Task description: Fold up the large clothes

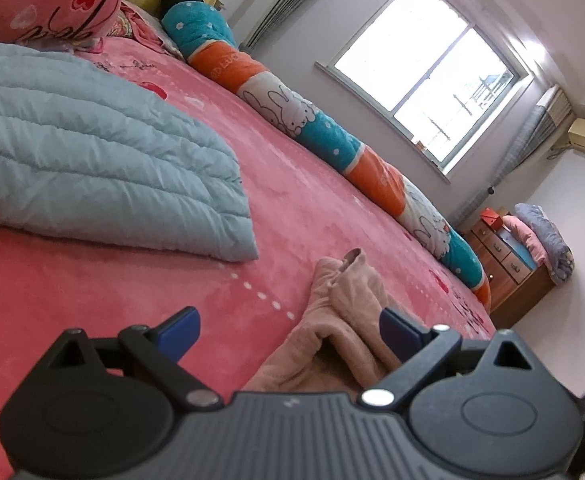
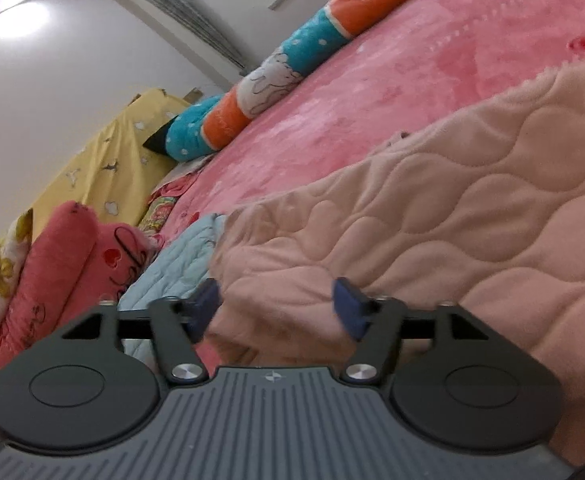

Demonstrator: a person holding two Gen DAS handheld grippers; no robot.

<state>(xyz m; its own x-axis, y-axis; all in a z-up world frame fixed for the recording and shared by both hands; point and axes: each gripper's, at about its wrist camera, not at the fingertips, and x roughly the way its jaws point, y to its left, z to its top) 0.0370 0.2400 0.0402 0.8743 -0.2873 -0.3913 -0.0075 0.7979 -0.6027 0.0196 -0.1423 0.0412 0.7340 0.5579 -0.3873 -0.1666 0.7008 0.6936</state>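
Left wrist view, pink bedspread (image 1: 312, 200), bright window (image 1: 424, 68), wooden dresser (image 1: 504, 264), both claws gaping, peach garment (image 2: 452, 208) unheld.

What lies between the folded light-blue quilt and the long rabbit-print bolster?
Only bare pink bedsheet separates the light-blue quilt from the rabbit-print bolster, as the left wrist view shows.

A long bunny-print bolster (image 1: 276, 108) is laid along the pink bedspread (image 1: 312, 208), with a wooden dresser (image 1: 508, 268) seen under the window (image 1: 424, 68).
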